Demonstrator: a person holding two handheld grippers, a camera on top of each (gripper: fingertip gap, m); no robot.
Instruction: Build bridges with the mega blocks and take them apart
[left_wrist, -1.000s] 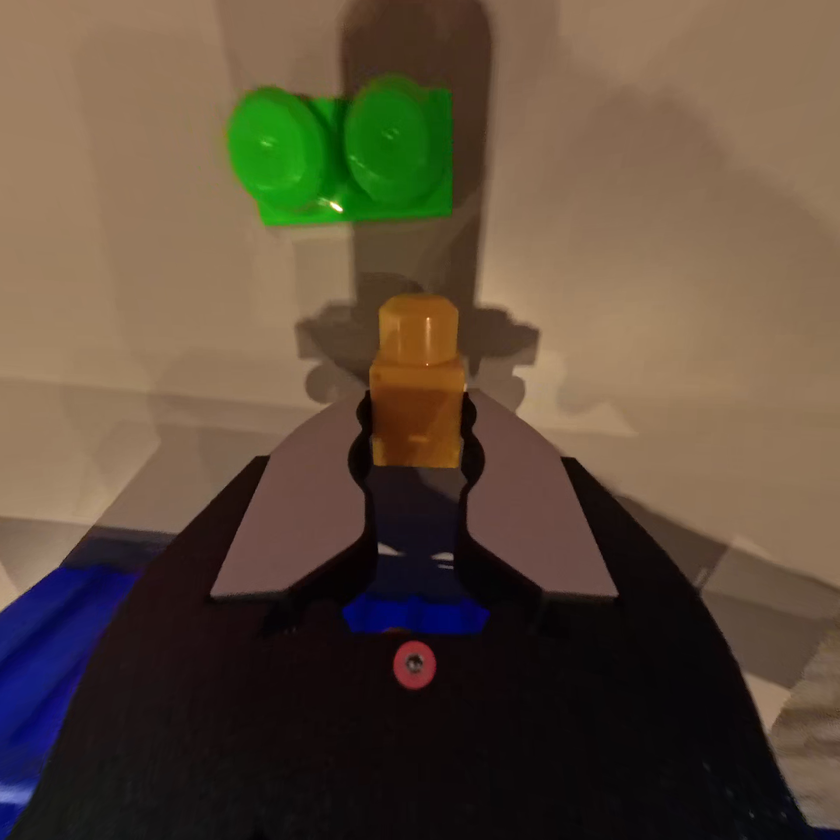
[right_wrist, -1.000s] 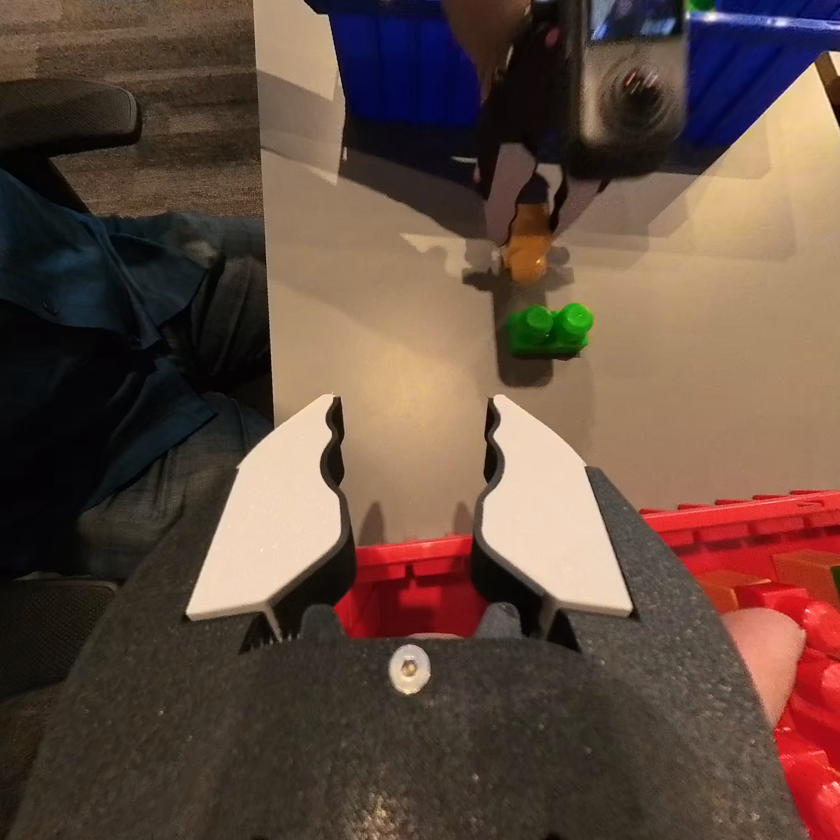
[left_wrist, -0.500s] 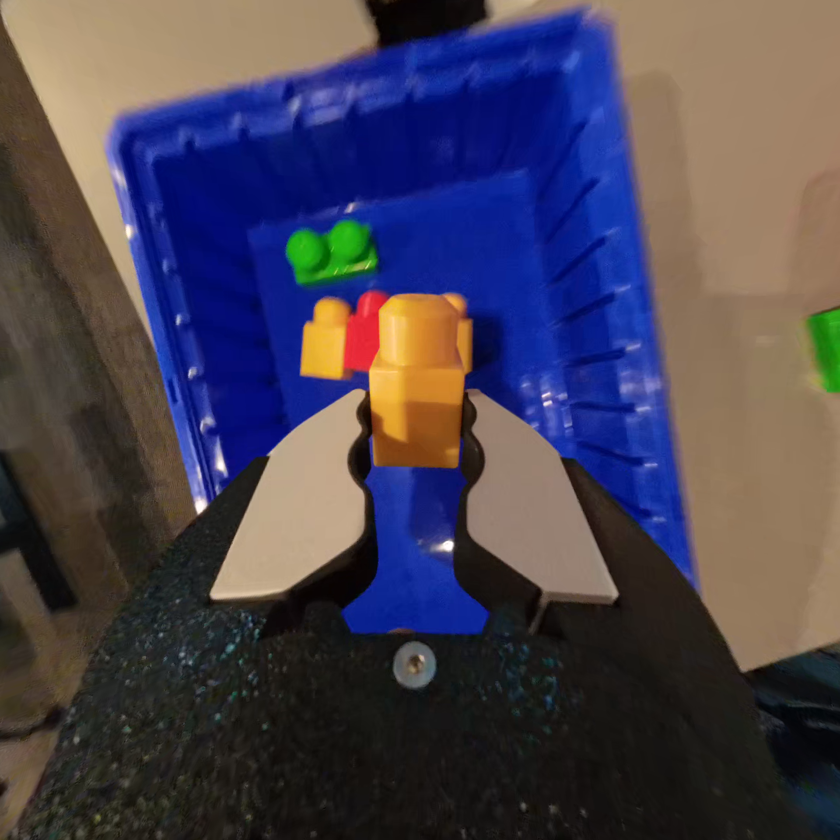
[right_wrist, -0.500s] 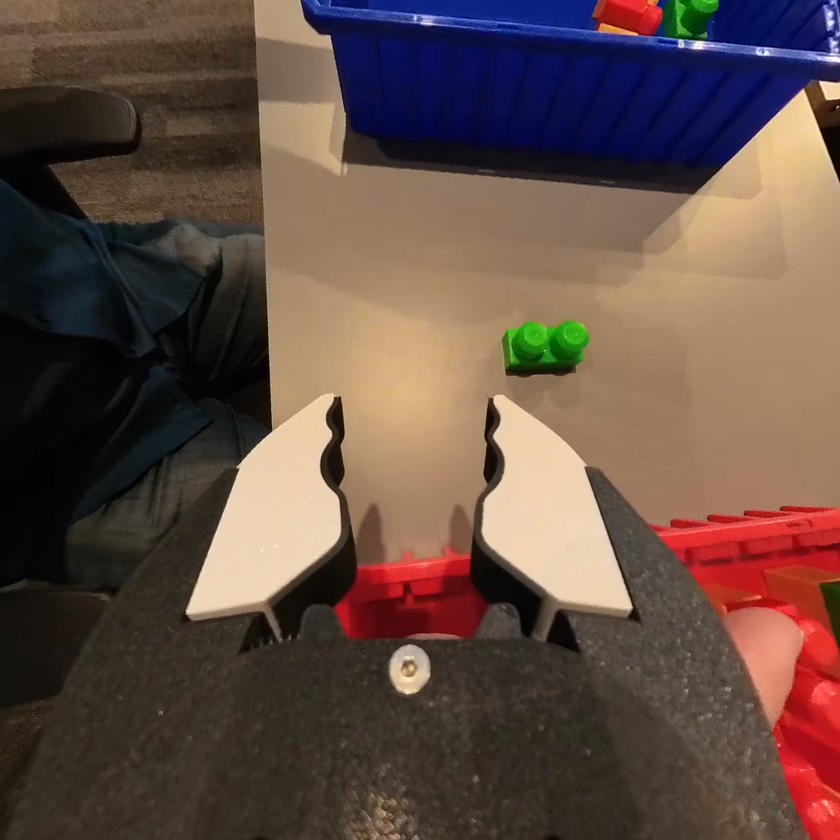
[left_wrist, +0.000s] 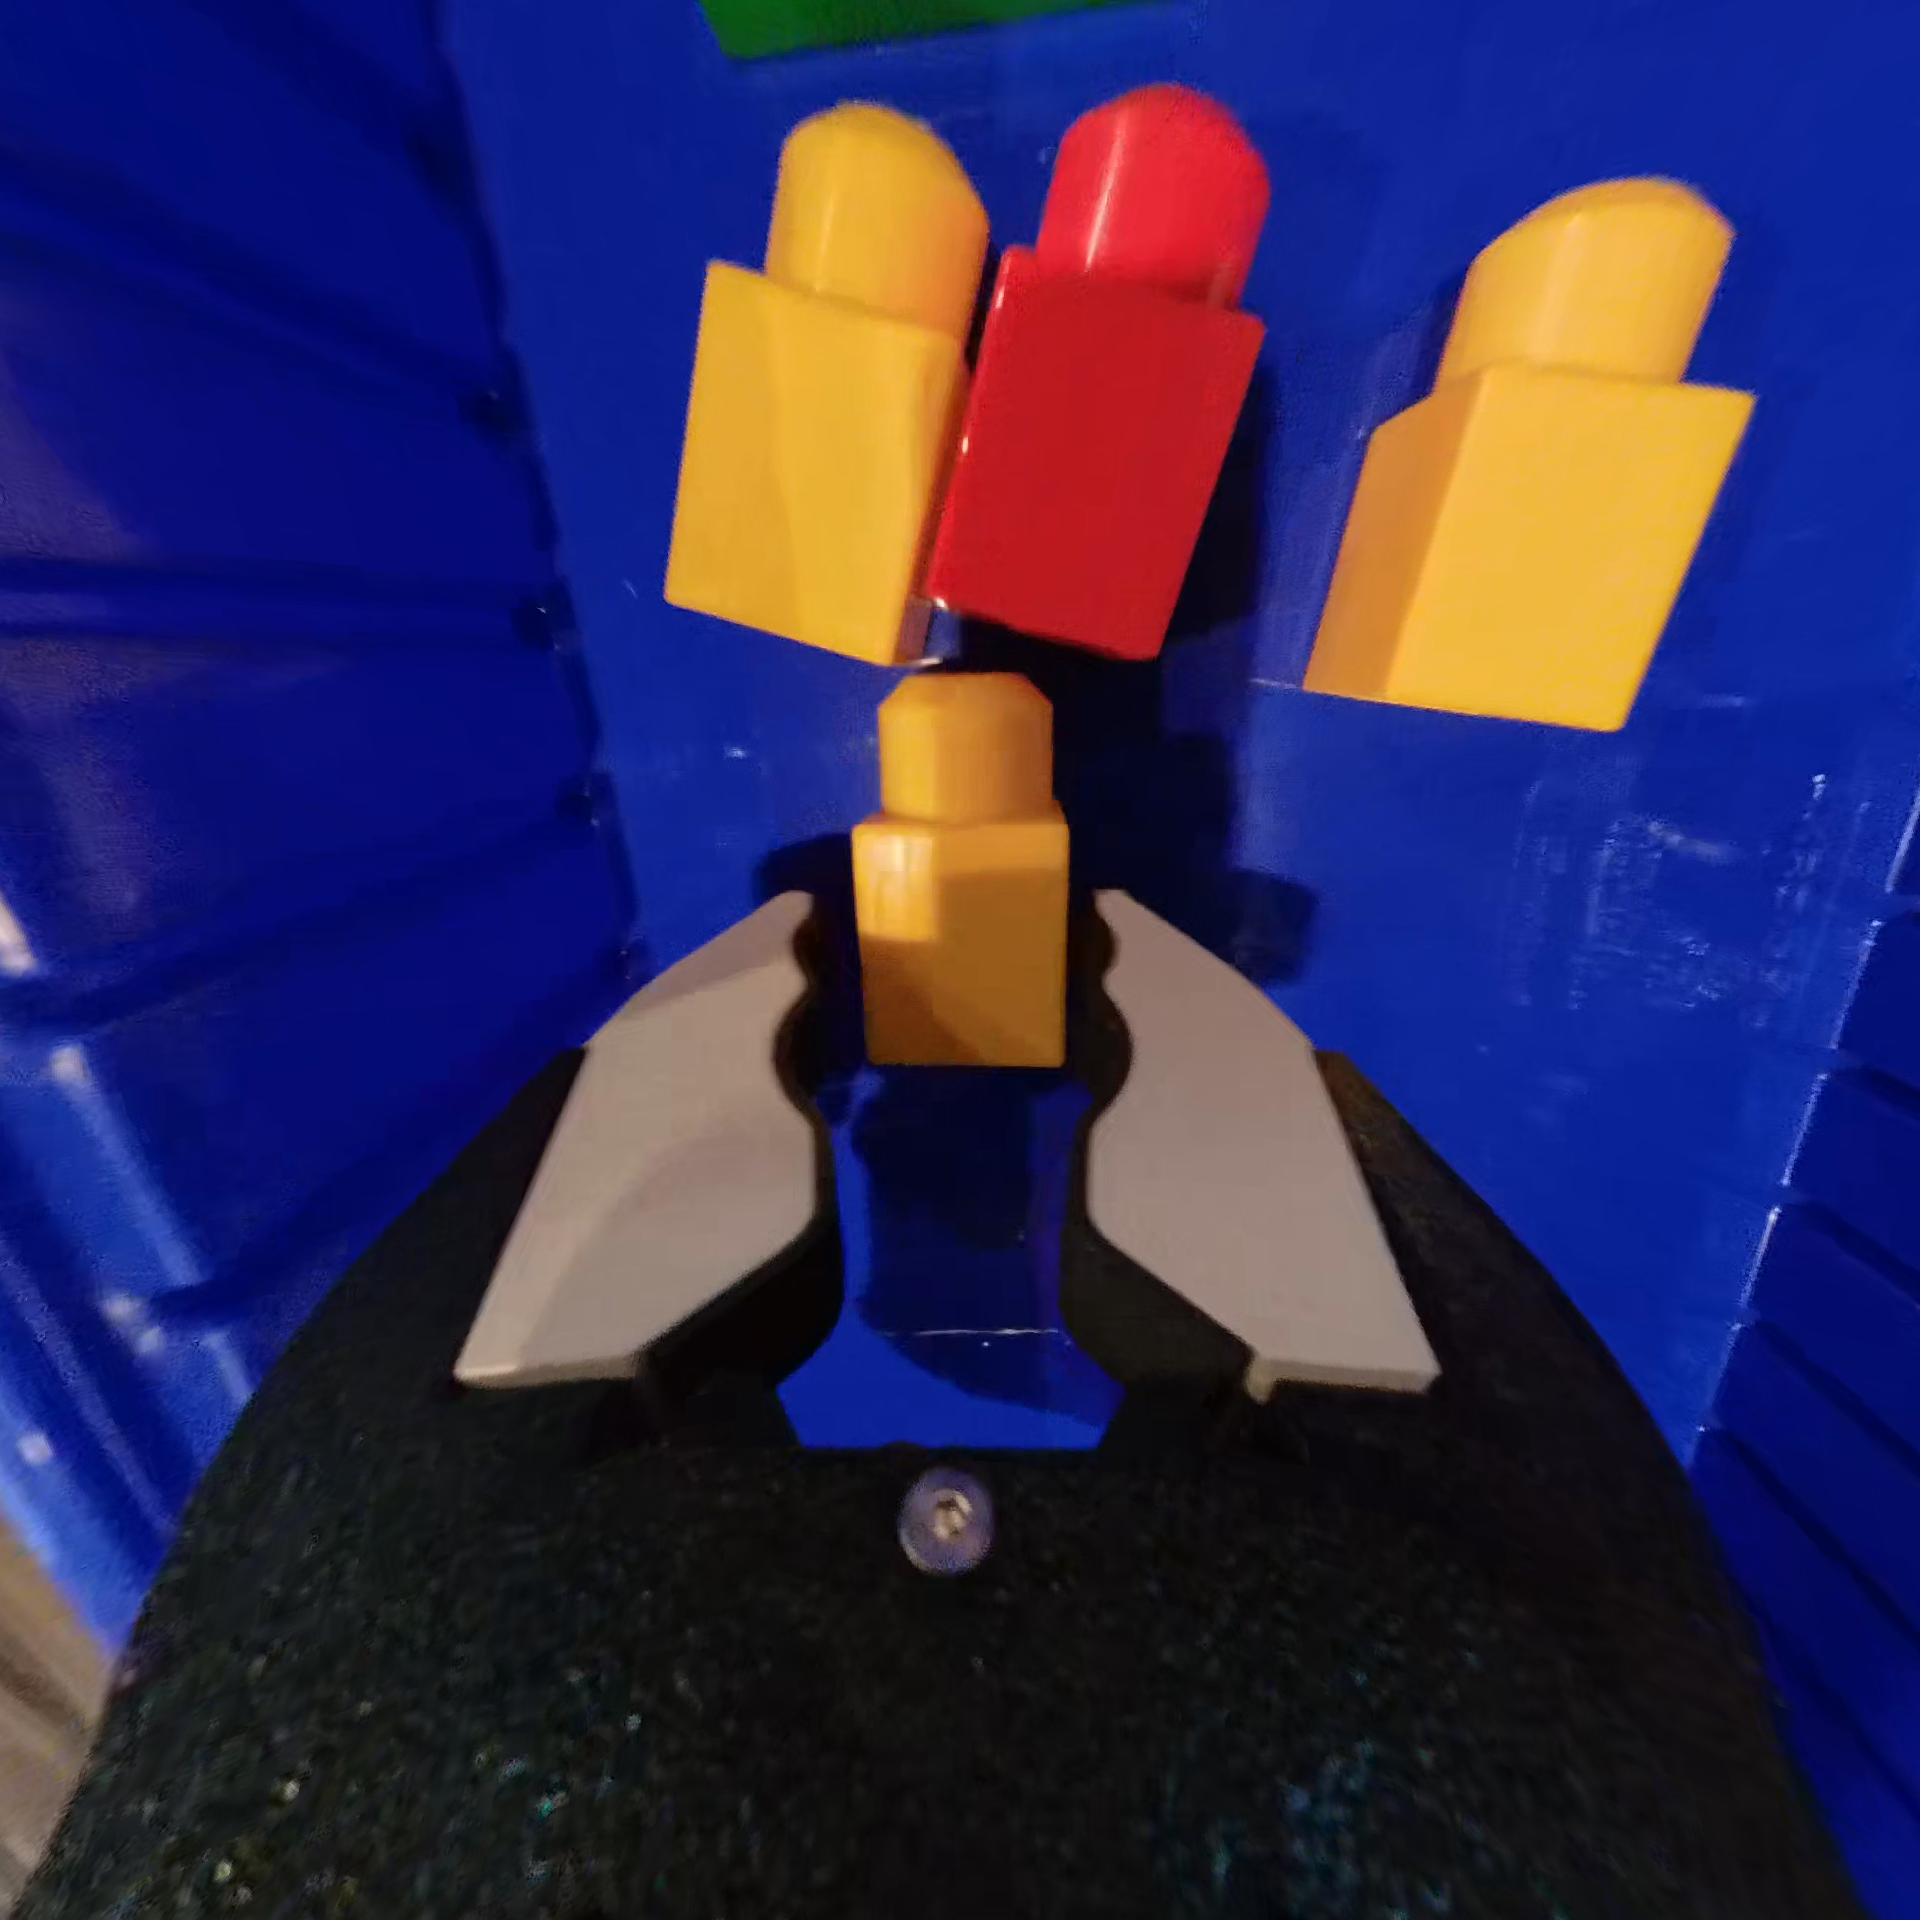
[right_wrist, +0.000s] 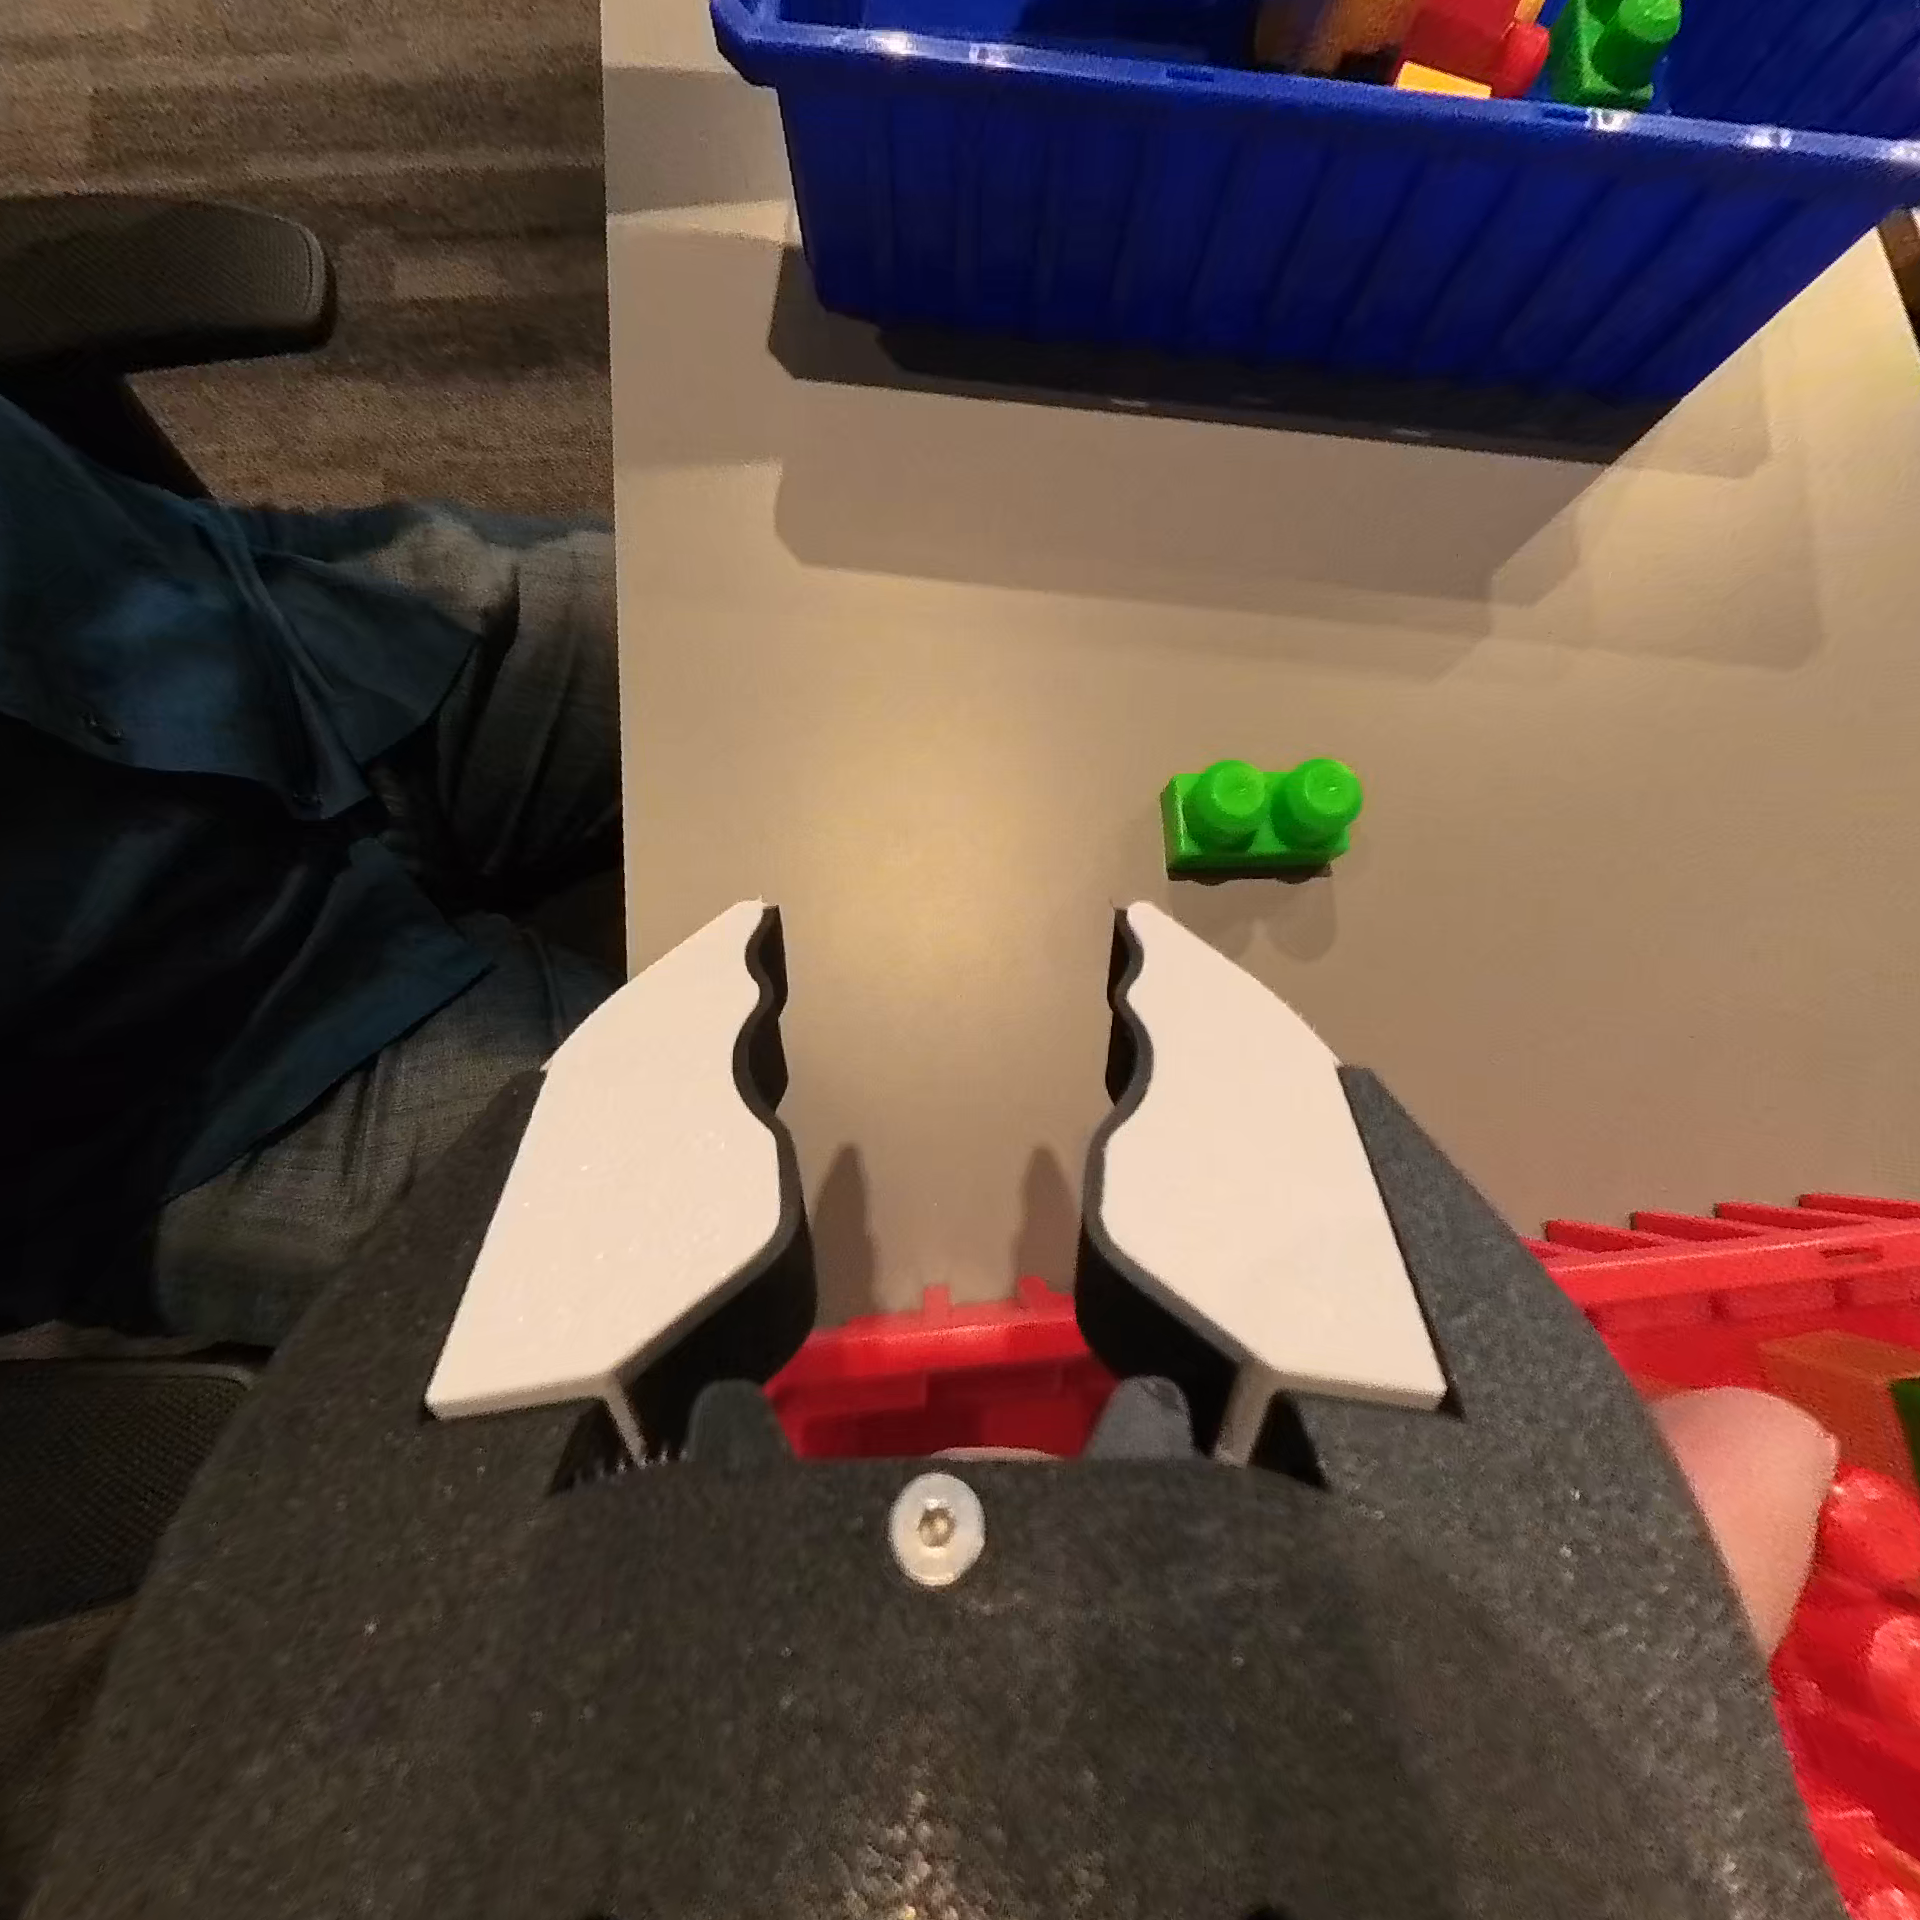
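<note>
In the left wrist view, my left gripper (left_wrist: 954, 914) is down inside the blue bin (left_wrist: 1455, 987). A small yellow one-stud block (left_wrist: 961, 883) stands between its fingers, with a thin dark gap on each side, so the jaws are open around it. Just beyond lie a yellow block (left_wrist: 821, 447), a red block (left_wrist: 1091, 447) and another yellow block (left_wrist: 1527, 520). In the right wrist view, my right gripper (right_wrist: 945, 914) is open and empty above the tan table (right_wrist: 935, 623). A green two-stud block (right_wrist: 1257, 821) lies on the table just right of its fingertips.
The blue bin (right_wrist: 1247, 208) sits at the table's far end with several blocks in it. A red bin (right_wrist: 1766, 1299) of blocks is under my right gripper's right side. A person's lap (right_wrist: 260, 831) and a chair lie left of the table edge.
My left gripper carried the yellow block from the table by the green block over and down into the blue bin. Its jaws have now widened slightly around it. My right gripper stayed open and barely moved.
</note>
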